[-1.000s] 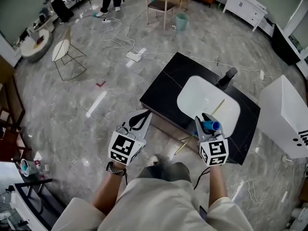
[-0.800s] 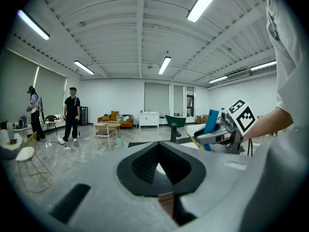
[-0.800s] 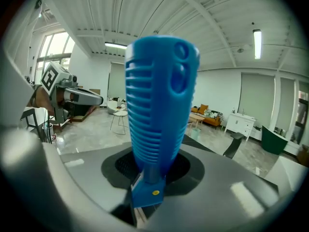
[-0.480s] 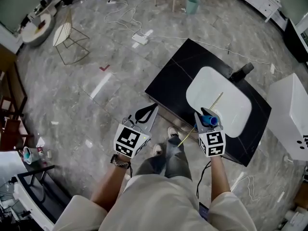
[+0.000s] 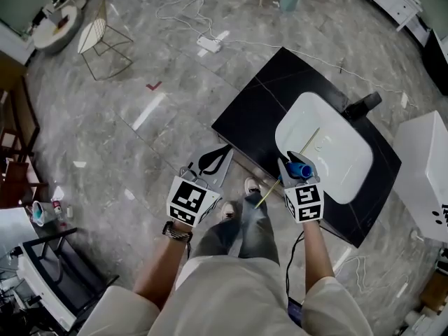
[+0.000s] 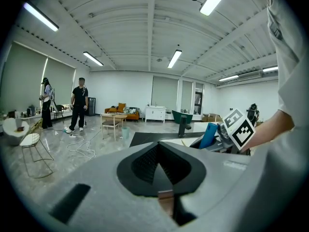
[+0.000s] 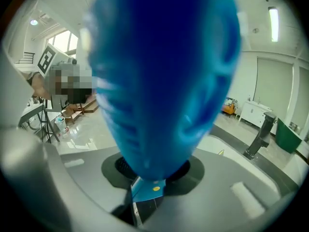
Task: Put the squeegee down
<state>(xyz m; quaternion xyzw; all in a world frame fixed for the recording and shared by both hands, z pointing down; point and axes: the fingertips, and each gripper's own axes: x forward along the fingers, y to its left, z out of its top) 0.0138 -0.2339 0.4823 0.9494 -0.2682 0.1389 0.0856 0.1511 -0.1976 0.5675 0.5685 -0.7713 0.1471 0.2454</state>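
A blue squeegee handle is clamped in my right gripper, which hovers over the front rim of the white sink. In the right gripper view the blue squeegee fills most of the picture, and my right gripper has its jaws pressed on the base of it. My left gripper hangs off the counter's left front corner with its jaws shut and nothing in them. From the left gripper view, my left gripper has its pads together, and the blue squeegee shows at the right.
The sink sits in a black counter with a dark faucet at the back. A thin yellow rod lies across the basin and past the front edge. A white cabinet stands to the right. Cables trail over the marble floor.
Both hands have sunk and drawn in toward the counter's front edge. The blue squeegee stays in the right gripper. The left jaws stay shut.
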